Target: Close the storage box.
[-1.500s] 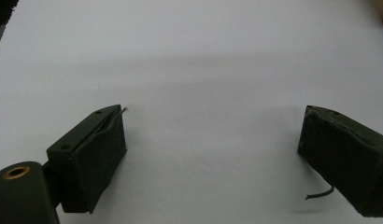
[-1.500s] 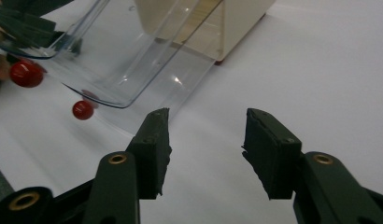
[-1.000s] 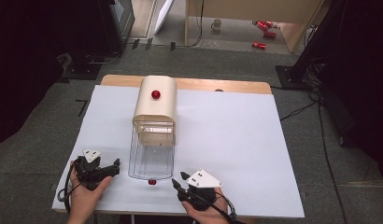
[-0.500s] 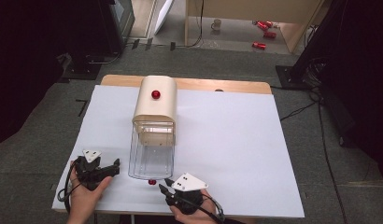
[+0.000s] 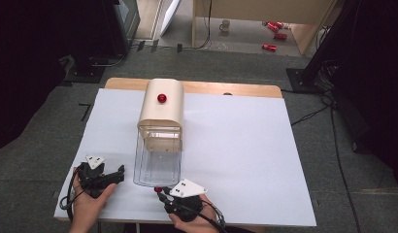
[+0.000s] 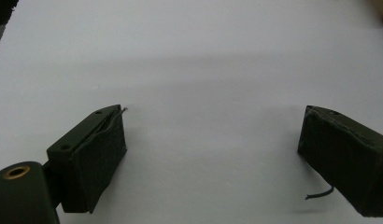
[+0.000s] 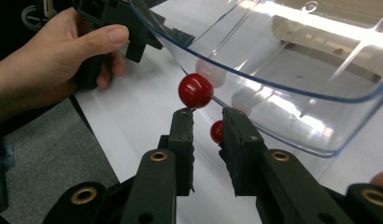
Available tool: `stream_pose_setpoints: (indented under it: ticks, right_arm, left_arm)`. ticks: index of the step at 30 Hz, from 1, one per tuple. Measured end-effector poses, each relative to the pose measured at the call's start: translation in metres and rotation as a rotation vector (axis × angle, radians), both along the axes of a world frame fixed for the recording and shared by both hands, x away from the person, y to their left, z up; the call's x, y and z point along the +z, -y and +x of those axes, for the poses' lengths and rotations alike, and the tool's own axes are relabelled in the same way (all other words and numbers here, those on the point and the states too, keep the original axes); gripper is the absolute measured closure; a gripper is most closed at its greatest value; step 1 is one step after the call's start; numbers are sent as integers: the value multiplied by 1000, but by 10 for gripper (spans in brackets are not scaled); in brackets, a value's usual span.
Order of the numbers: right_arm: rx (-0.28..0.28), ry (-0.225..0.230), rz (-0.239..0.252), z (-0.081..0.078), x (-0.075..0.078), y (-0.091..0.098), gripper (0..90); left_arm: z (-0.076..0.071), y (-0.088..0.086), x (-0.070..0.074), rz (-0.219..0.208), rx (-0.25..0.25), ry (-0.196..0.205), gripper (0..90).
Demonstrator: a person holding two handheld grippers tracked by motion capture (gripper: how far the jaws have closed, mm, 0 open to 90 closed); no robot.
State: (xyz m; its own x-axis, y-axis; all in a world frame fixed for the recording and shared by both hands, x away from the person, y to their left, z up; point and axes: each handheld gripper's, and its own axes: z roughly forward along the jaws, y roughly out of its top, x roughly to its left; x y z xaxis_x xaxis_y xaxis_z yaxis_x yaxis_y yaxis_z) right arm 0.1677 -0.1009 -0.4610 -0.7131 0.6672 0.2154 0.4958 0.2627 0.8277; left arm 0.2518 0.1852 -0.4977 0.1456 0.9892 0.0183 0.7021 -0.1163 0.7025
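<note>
1. Narrowing toward a small red knob (image 7: 195, 90), the fingers (image 7: 182, 135) of the right gripper (image 7: 208, 114) have just been closing and now stand a slim gap apart. They grasp nothing: the knob sits just past their tips, and the red glint seen through the gap looks like its reflection
2. That knob is fixed at the near edge of a clear lid (image 7: 292, 93), which lies swung open and low over the white tabletop (image 5: 245, 145), in front of a rounded beige box (image 5: 160, 114). A red stud (image 5: 161, 98) sits on top of the box
3. To the left of the lid, near it but apart, the left gripper (image 6: 213, 126) rests in the person's hand with its fingers released and spread wide, only blank tabletop between them
4. The step in hand seems to be lining up on the knob to take hold of the lid. The gap looks narrower than the ball, so the next move probably calls for spreading the fingers a little, easing forward until the ball sits between the pads, then clenching firmly before swinging the lid
5. No brand, label or writing can be read on the box, lid or grippers
</note>
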Motion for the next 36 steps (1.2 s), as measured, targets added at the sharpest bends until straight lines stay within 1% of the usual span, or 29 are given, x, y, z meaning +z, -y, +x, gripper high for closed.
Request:
stream_pose_setpoints:
  ticks: [7, 10, 17, 22, 30, 31, 36]
  right_arm:
    - [13, -1, 22, 1, 2, -5, 761]
    - [12, -3, 18, 1, 4, -6, 764]
    - [9, -2, 32, 1, 7, -8, 770]
    - [4, 7, 42, 2, 11, -7, 774]
    - [-16, 31, 59, 4, 24, -4, 779]
    - [-20, 37, 62, 5, 27, -3, 780]
    - [-31, 48, 66, 9, 33, -1, 783]
  left_arm:
    - [0, 0, 0, 0, 0, 0, 75]
    - [0, 0, 0, 0, 0, 0, 75]
    - [0, 0, 0, 0, 0, 0, 75]
    - [0, 0, 0, 0, 0, 0, 75]
    - [0, 0, 0, 1, 0, 0, 75]
    - [0, 0, 0, 1, -1, 0, 75]
    - [0, 0, 0, 0, 0, 1, 76]
